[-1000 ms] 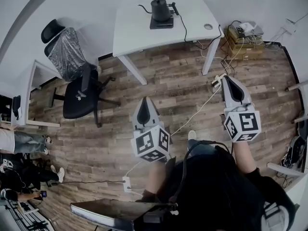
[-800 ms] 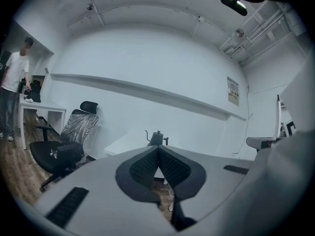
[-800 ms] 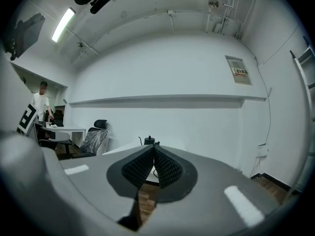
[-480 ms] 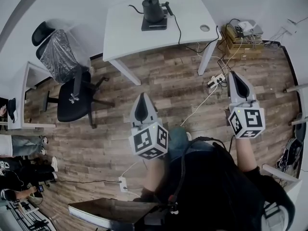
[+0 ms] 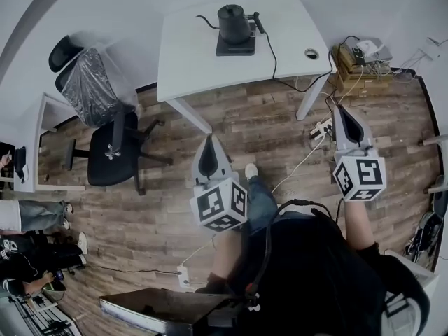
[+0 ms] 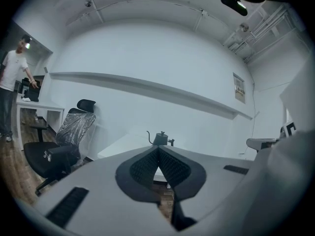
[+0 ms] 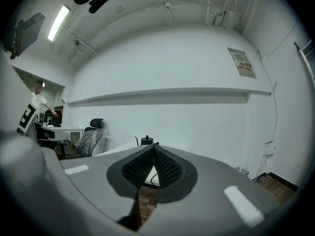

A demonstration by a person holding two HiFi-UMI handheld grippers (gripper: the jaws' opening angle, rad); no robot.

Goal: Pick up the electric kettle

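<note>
The black gooseneck electric kettle [image 5: 234,21] stands on its dark base on the white table [image 5: 189,58], a cord trailing off to the right. Both grippers hang over the wooden floor, well short of the table, and point toward it. My left gripper [image 5: 209,141] is shut and holds nothing; my right gripper [image 5: 342,109] is likewise shut and empty. In the left gripper view the kettle [image 6: 161,138] shows small just above the closed left gripper [image 6: 158,149]. The right gripper view has the kettle [image 7: 146,141] just over the closed right gripper [image 7: 153,147].
A black office chair [image 5: 108,128] stands left of the table. A power strip [image 5: 323,127] and cables lie on the floor near the table's right leg, beside a cardboard box [image 5: 360,61]. A second white desk [image 5: 43,138] and people's legs [image 5: 31,208] are at far left.
The table and kettle have come nearer and look larger in the head view. Both grippers travelled forward with the person, still shut. A foot has stepped forward between them.
</note>
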